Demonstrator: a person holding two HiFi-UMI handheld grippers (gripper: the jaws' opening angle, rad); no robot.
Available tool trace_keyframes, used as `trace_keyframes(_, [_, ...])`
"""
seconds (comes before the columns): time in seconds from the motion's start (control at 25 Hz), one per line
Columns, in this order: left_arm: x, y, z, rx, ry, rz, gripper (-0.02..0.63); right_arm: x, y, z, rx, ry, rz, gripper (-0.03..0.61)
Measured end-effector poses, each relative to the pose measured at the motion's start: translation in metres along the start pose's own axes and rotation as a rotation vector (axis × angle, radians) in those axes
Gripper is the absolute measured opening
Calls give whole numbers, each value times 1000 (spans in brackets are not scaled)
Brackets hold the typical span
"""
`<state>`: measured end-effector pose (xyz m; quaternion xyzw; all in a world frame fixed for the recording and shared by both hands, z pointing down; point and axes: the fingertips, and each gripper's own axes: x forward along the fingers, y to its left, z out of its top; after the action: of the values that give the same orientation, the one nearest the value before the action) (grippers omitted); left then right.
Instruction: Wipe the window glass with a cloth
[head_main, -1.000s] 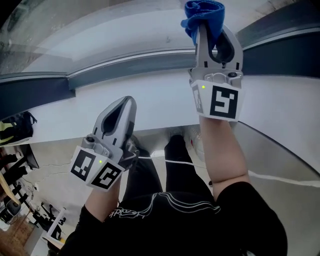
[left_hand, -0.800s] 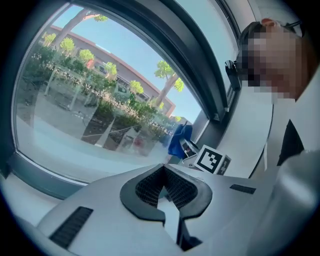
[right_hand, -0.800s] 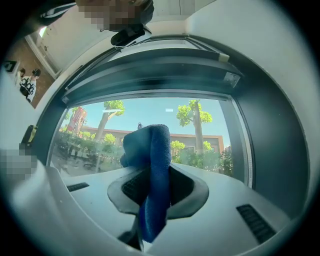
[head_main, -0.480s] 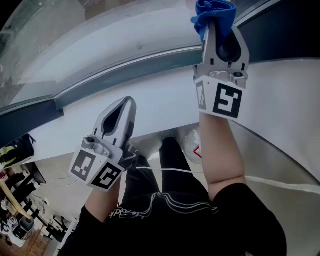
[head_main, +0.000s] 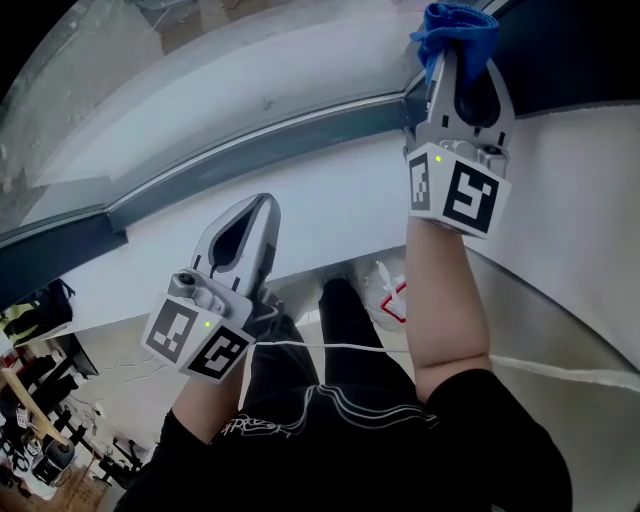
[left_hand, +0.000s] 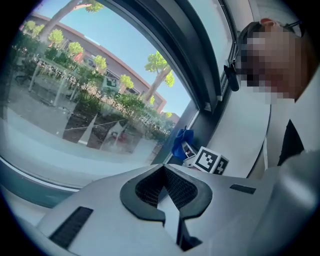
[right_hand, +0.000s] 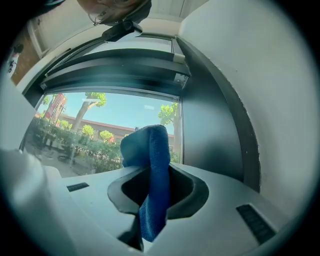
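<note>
My right gripper (head_main: 452, 62) is shut on a blue cloth (head_main: 455, 32), raised near the dark window frame (head_main: 270, 140) at the top right of the head view. In the right gripper view the blue cloth (right_hand: 152, 175) hangs pinched between the jaws, close to the window glass (right_hand: 100, 130) and the frame's right post (right_hand: 210, 125). My left gripper (head_main: 262, 212) is shut and holds nothing, lower down over the white sill (head_main: 340, 210). In the left gripper view the window glass (left_hand: 80, 95) fills the left, and the blue cloth (left_hand: 181, 142) shows far off.
A white wall (right_hand: 270, 100) curves along the right of the frame. Below the sill lie the person's dark clothing (head_main: 340, 420) and a white cable (head_main: 540, 365). Trees and buildings show outside the glass (left_hand: 100, 65).
My right gripper with the blue cloth has drifted to the right and slightly up along the window frame. The left gripper has stayed nearly in place.
</note>
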<state>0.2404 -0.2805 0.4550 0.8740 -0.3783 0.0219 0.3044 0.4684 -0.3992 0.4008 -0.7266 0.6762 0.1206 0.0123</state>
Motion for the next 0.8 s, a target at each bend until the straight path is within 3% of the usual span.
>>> trace_keyframes(0.36, [-61, 36, 7, -32, -55, 66, 6, -22, 87, 15, 4, 4, 137, 63])
trace_keyframes(0.8, [-212, 128, 18, -83, -142, 208, 6, -79, 300, 39, 77, 35, 399, 63])
